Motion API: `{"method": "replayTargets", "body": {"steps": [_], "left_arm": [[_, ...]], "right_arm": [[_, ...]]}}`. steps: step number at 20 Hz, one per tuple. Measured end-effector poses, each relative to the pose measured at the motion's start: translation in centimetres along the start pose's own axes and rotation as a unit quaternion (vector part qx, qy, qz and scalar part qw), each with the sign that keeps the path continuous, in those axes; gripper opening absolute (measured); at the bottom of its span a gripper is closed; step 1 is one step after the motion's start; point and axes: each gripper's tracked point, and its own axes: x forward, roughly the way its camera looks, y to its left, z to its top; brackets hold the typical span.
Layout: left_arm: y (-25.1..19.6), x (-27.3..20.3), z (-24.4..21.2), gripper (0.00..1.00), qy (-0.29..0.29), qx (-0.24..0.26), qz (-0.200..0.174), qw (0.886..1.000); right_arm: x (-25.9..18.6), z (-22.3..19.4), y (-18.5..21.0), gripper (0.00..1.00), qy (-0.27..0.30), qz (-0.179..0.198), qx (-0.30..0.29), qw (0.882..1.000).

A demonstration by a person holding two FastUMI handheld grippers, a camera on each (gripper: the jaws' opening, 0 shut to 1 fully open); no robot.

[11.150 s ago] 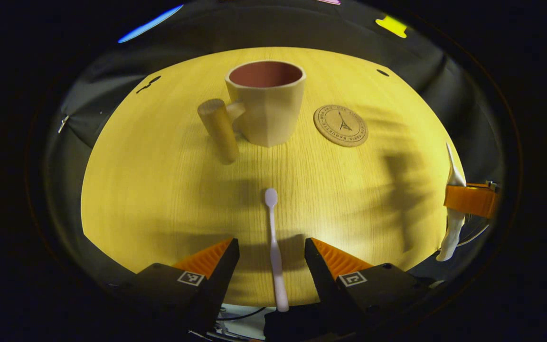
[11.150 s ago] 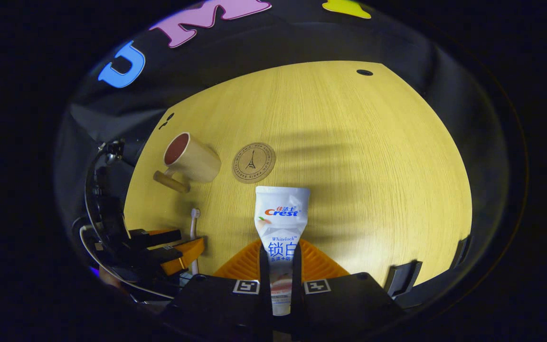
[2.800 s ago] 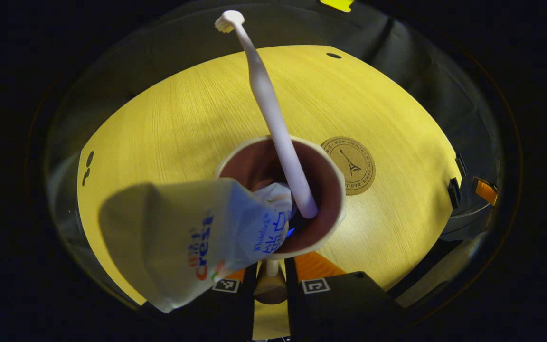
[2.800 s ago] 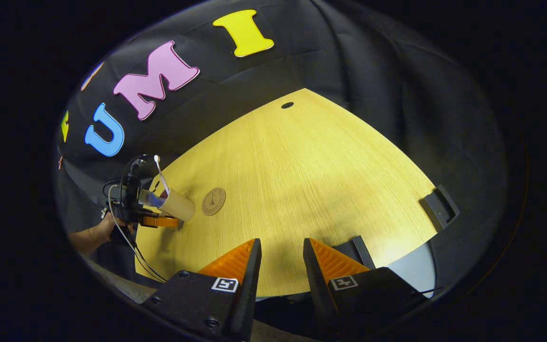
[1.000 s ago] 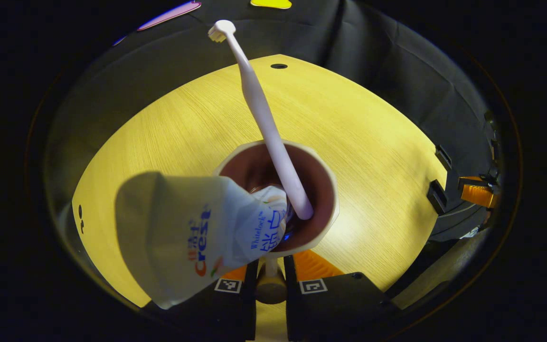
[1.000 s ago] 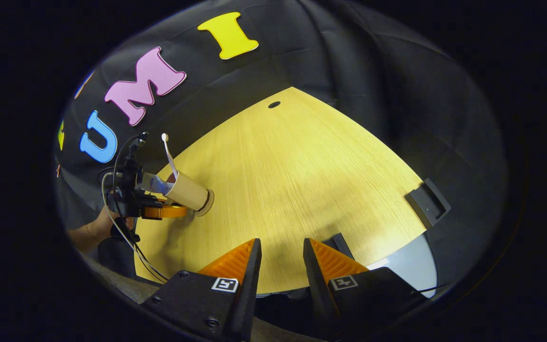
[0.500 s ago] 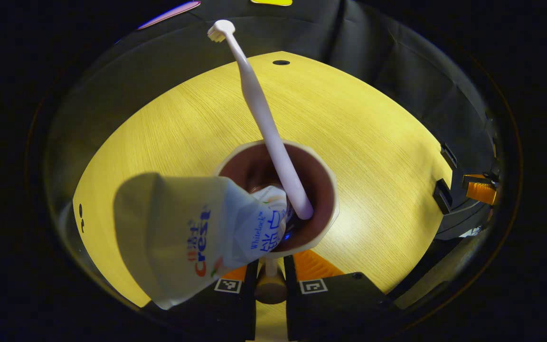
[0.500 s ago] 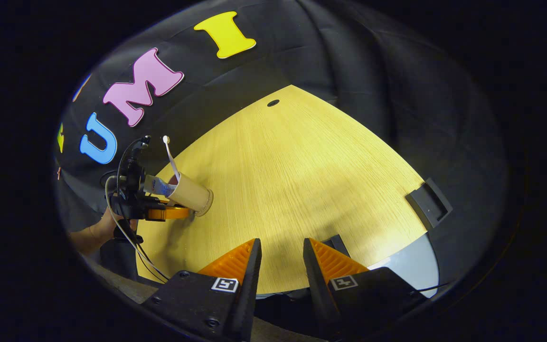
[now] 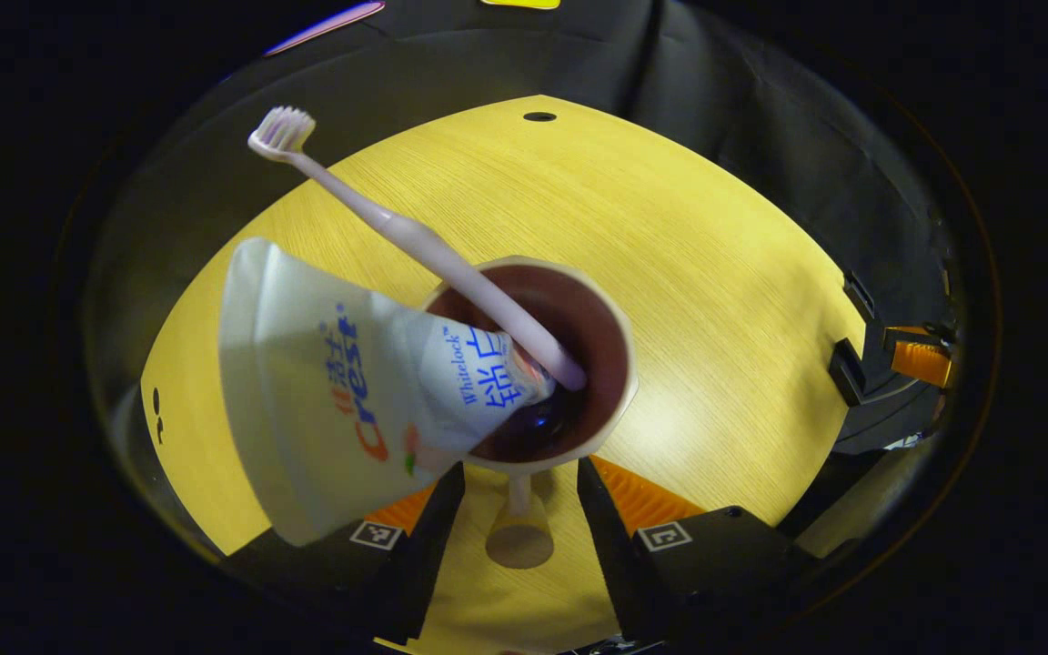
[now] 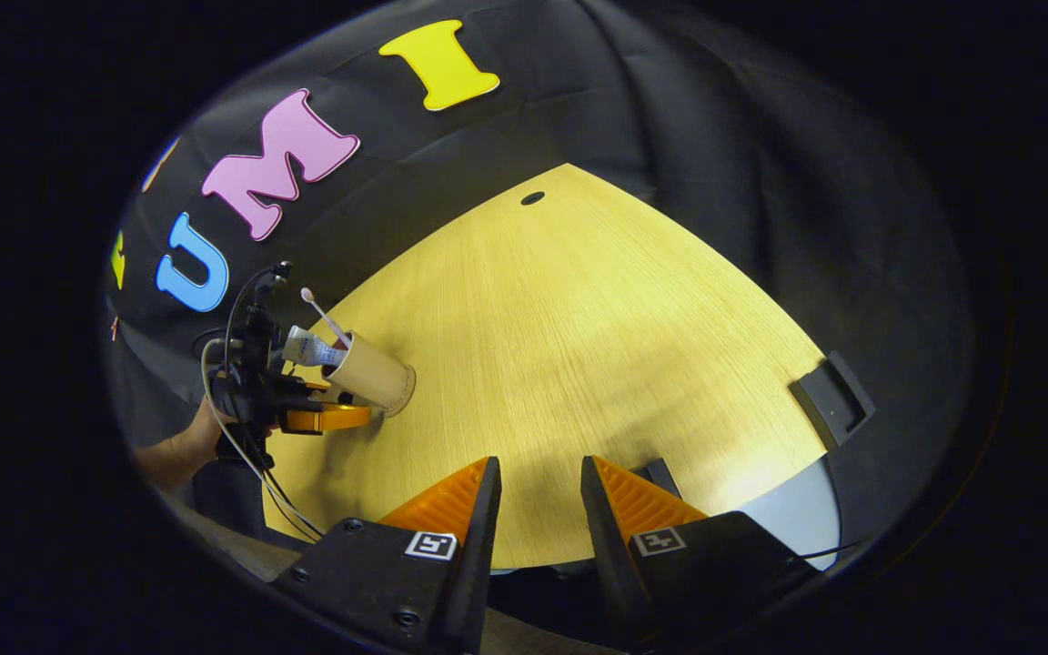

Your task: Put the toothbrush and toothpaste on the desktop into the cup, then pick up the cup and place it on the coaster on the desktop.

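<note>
The left claw (image 9: 510, 514) stands spread either side of the wooden handle (image 9: 518, 539) of the cream, maroon-lined cup (image 9: 617, 341), touching nothing. The cup sits on the yellow wooden table (image 9: 715, 273), holding the white toothpaste tube (image 9: 342, 391) and pale pink toothbrush (image 9: 397, 227), both leaning toward ten o'clock. In the right gripper view the cup (image 10: 374, 373) stands on the round cork coaster (image 10: 406, 384) at nine o'clock; the right claw (image 10: 538, 491) is spread and empty.

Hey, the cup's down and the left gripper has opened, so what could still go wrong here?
The toothpaste and toothbrush both lean out over the same side of the cup, so it may be top-heavy and tip. The cup's handle sits between the open fingers of the left gripper, so a crooked pull-back could snag it and drag the cup. The coaster is hidden under the cup, so how well it is centred can't be checked.
</note>
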Motion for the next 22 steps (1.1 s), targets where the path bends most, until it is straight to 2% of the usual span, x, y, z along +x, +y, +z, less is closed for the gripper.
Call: {"method": "replayTargets", "body": {"steps": [7,13,17,22], "left_arm": [[-0.1,-3.6,0.0,0.81,-0.037,-0.015,0.001,0.999],[1.9,-9.4,-2.1,0.82,-0.089,-0.068,0.029,0.993],[3.6,-13.6,-4.6,0.82,-0.127,-0.118,0.056,0.983],[5.1,-17.9,-7.6,0.82,-0.175,-0.189,0.089,0.962]], "right_arm": [[1.2,0.6,2.7,0.55,0.005,0.018,-0.021,1.000],[3.2,0.7,8.4,0.55,0.021,0.061,-0.064,0.996],[4.2,0.3,13.3,0.55,0.034,0.099,-0.097,0.990],[3.4,1.5,18.9,0.55,0.031,0.138,-0.125,0.982]]}}
